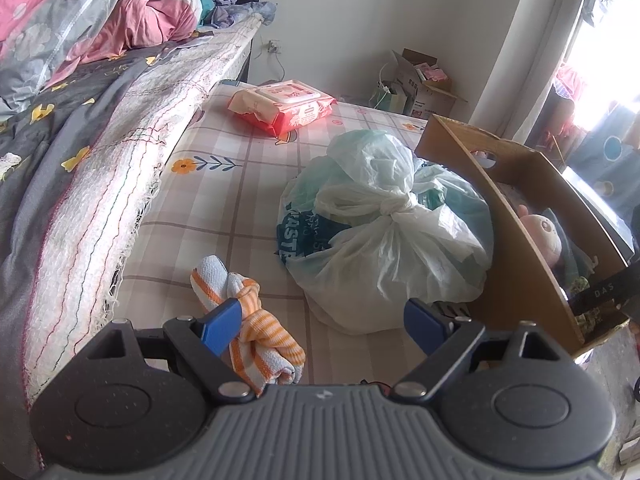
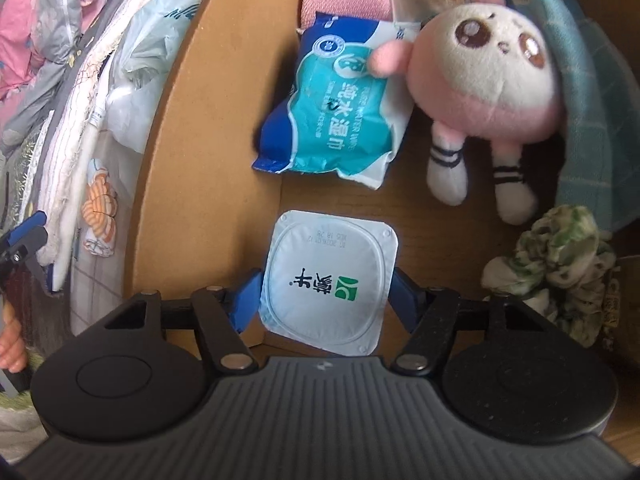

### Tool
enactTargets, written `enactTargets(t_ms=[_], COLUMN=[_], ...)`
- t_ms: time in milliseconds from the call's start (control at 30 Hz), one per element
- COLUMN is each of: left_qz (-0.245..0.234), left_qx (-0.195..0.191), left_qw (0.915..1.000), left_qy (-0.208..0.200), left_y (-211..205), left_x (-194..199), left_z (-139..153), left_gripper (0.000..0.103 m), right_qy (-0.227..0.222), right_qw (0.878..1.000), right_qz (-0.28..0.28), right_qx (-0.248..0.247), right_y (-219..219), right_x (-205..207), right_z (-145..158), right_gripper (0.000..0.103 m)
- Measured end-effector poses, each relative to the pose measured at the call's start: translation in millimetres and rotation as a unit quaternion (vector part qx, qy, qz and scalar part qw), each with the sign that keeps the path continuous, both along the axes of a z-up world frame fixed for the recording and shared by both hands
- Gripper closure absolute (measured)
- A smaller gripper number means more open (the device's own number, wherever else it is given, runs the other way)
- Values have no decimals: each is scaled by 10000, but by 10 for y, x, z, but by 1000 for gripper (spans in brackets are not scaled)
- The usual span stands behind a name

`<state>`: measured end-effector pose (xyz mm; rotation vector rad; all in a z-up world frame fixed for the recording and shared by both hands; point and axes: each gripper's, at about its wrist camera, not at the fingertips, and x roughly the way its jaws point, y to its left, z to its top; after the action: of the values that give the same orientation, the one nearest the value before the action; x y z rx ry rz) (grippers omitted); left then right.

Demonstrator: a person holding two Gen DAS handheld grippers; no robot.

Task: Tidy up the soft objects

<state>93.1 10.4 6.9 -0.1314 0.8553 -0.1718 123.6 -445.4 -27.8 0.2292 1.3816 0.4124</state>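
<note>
My left gripper point(image 1: 322, 326) is open above the checked bed sheet point(image 1: 224, 200). An orange-striped knotted cloth point(image 1: 256, 332) lies against its left finger. A tied plastic bag point(image 1: 384, 232) sits just ahead. My right gripper point(image 2: 324, 298) is shut on a white yogurt cup point(image 2: 330, 280) and holds it over the cardboard box point(image 2: 192, 160). Inside the box lie a blue wet-wipes pack point(image 2: 340, 108), a pink plush doll point(image 2: 480, 80), a green floral scrunchie point(image 2: 560, 272) and a teal cloth point(image 2: 592, 120). The box point(image 1: 512, 216) stands right of the bag in the left wrist view.
A red wipes pack point(image 1: 284, 106) lies farther back on the sheet. A raised mattress with a crumpled quilt point(image 1: 80, 32) runs along the left. Cartons and a gift bag point(image 1: 416, 84) stand by the far wall. A window is at the right.
</note>
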Motion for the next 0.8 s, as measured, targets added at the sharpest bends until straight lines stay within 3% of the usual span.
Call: enactTargets(t_ms=[333,433,500,633,733,800], left_qz=[22,21,34,75,106,139], left_qx=[-114,-113,-128,-142,-130,-135], left_qw=[9999,9999,9999,9999,9999,9998], left_qy=[77,57,53,18,-41,-62], left_y=[18,27,50,119,175,211], left_x=[8,-10,-21,-54,-92,-113], left_z=[-44,-41,-38,-27,-17,-29], left_gripper=[14,14,14,14,14,14], right_qy=[-133,-138,-135,-588,-1174,-1600], right_qw=[9993,9993,9988,9966,9910,9859], right_qz=[-338,-298,-355,-418,-479,-450], right_qx=[-100,-197,-316,-387,-418,-187], right_y=[-335,-319,-292,-211,-148,-61], right_x=[-21,-45,-56,-109,-165,-210], right_z=[34,68,113,383,707,936], right_gripper=[38,35,26,20,19,19])
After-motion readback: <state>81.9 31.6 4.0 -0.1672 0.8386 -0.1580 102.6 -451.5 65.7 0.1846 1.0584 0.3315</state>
